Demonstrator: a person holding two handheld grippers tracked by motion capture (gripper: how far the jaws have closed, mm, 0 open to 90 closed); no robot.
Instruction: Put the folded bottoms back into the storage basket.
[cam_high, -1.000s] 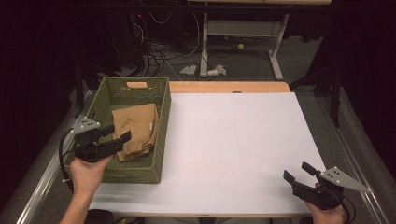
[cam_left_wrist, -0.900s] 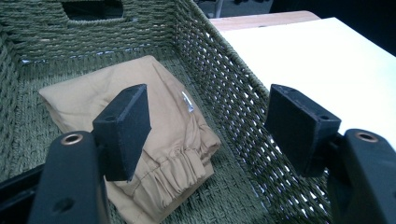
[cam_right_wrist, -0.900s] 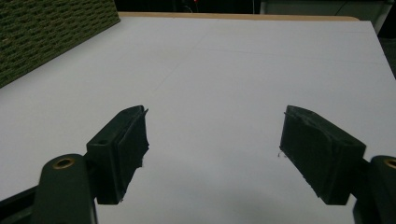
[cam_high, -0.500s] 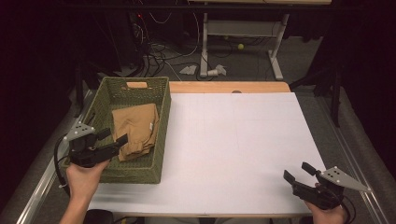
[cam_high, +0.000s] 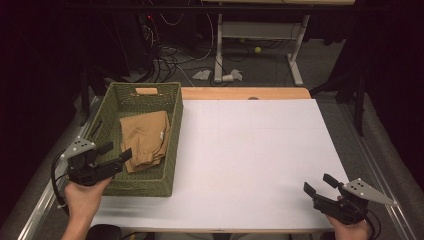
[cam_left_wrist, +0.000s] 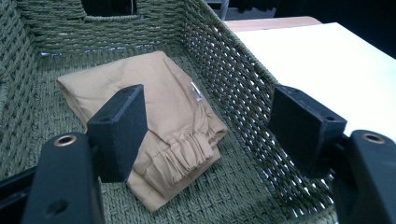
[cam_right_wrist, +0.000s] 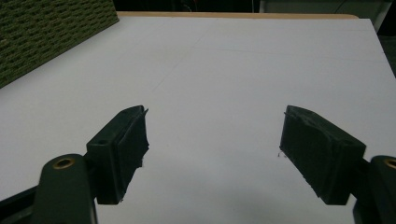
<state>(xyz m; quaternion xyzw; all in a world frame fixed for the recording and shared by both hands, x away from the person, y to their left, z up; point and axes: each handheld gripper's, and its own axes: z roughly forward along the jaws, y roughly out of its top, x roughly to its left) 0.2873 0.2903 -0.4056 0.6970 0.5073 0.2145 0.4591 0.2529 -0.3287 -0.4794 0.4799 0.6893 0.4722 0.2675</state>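
Folded tan trousers (cam_high: 145, 136) (cam_left_wrist: 159, 121) lie inside a green woven basket (cam_high: 172, 145) (cam_left_wrist: 243, 93) on the left of the white table. My left gripper (cam_high: 116, 152) (cam_left_wrist: 210, 133) hovers over the basket's near left corner, open, with nothing between its pads; it points toward the trousers' elastic waistband. My right gripper (cam_high: 320, 186) (cam_right_wrist: 212, 154) stands open near the table's front right corner, over bare white surface, holding nothing.
The white table top (cam_high: 250, 145) (cam_right_wrist: 243, 70) stretches between basket and right gripper. A wooden strip (cam_high: 245, 93) borders its far edge. Beyond it are cables, a desk frame (cam_high: 260, 30) and a small ball (cam_high: 258, 49) on the floor.
My left gripper has drawn back toward the near left corner of the basket and a little lower in the high view. The right gripper has stayed put.
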